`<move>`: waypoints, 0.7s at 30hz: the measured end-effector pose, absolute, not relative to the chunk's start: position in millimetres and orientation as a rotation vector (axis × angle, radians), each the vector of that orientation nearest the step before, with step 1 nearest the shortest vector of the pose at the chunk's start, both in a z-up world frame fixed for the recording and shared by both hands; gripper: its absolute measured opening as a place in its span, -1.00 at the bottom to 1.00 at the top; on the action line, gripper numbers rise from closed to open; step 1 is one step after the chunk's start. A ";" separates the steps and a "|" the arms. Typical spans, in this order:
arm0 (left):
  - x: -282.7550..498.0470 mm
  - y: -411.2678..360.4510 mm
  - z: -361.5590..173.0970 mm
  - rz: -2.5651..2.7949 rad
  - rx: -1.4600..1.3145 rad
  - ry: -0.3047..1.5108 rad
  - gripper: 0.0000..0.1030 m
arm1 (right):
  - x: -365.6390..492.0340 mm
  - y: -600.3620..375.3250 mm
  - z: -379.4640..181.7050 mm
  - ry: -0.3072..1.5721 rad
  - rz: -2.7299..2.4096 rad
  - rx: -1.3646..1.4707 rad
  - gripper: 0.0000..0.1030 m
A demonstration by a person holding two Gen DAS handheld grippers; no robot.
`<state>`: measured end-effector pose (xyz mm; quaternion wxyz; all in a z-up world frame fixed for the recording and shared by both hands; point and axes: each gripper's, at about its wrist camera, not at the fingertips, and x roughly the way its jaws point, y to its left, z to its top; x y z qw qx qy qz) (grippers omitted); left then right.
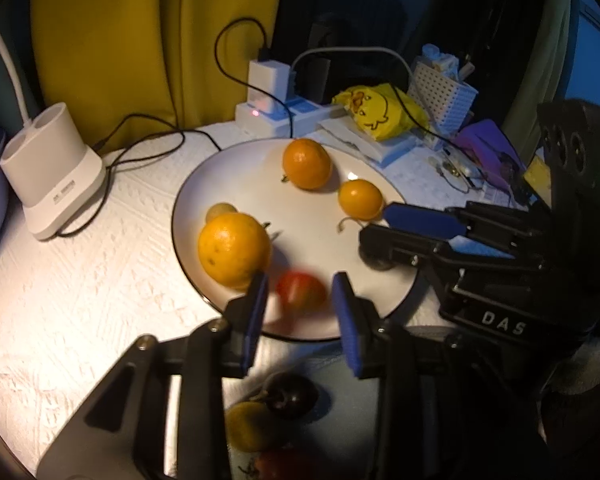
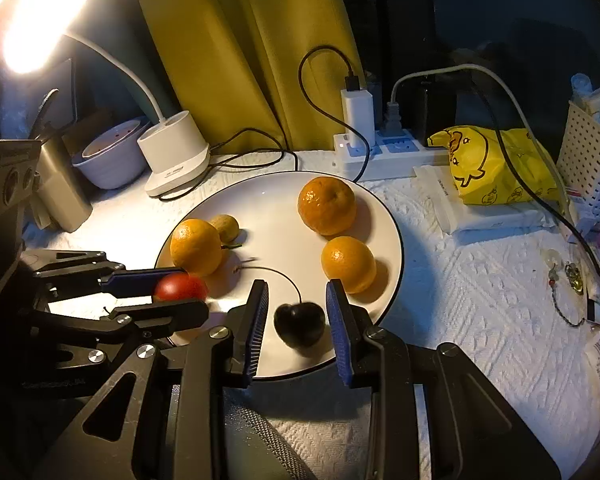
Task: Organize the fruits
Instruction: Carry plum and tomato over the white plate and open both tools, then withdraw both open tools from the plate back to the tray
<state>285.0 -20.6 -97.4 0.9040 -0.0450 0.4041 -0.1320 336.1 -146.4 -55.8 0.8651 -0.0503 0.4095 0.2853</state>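
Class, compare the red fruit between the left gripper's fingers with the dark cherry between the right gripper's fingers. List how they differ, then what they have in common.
Colour: the red fruit is bright red; the dark cherry is almost black.
Stem: the dark cherry carries a long thin curved stem; none shows on the red fruit.
Sharpness: the red fruit looks blurred in the left wrist view; the dark cherry is crisp.
Shared: both are small and round, at the near side of the plate, each flanked by open fingers.

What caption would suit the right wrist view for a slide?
Right gripper open around a dark cherry on the white plate, left gripper beside a red fruit.
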 end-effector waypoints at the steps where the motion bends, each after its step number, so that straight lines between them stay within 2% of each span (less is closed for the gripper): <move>1: 284.1 -19.6 -95.4 -0.271 -0.099 0.828 -0.17 | 335.3 -146.5 -54.9 0.857 0.595 -0.106 -0.31; 21: 239.5 -14.8 -58.2 -0.241 -0.108 0.738 -0.11 | 299.1 -147.8 -22.7 0.801 0.588 -0.107 -0.28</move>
